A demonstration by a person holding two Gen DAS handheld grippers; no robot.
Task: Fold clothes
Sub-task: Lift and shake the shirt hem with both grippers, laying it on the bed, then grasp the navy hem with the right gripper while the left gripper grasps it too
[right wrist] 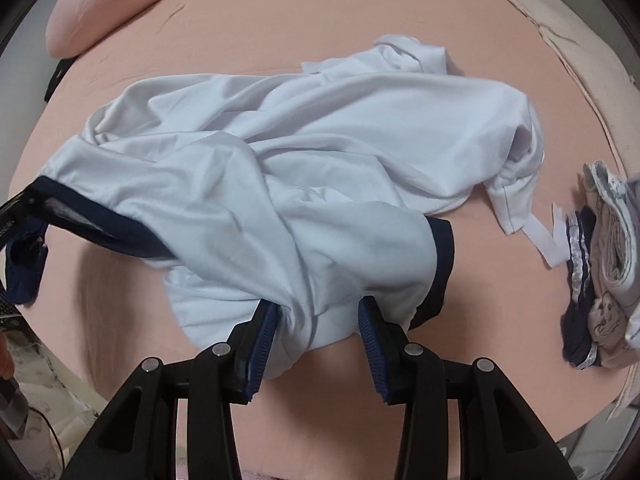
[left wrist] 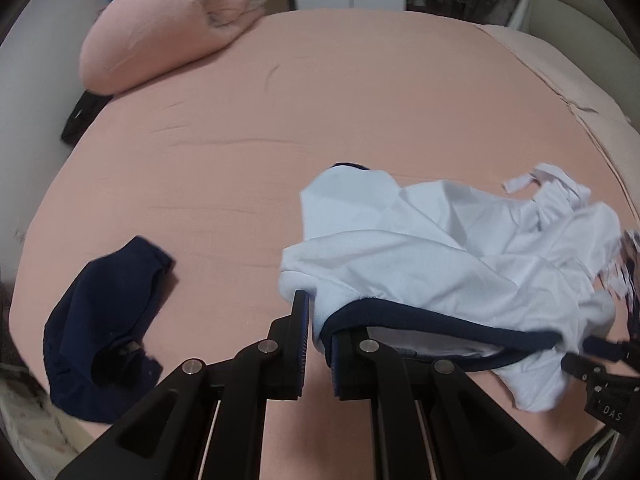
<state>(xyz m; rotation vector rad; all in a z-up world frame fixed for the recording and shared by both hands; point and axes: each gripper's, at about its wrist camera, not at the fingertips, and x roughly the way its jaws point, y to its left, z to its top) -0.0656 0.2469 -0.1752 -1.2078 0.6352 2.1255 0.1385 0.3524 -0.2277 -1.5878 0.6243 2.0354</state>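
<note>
Pink bed (right wrist: 320, 8) fills both views. White shirt (right wrist: 304, 152) w/ navy trim lies crumpled mid-frame in right wrist view, long axis running lower left to upper right, hem toward upper right. Only left wrist view shows navy garment (left wrist: 100, 328) at lower left & pink pillow (left wrist: 160, 28) upper left; only right view shows folded stack (right wrist: 600, 280) at right edge. Left gripper (left wrist: 318, 312) clamped on shirt's navy edge. Right gripper (right wrist: 318, 316) jaws apart, shirt bunched between them, left pad touching.
</note>
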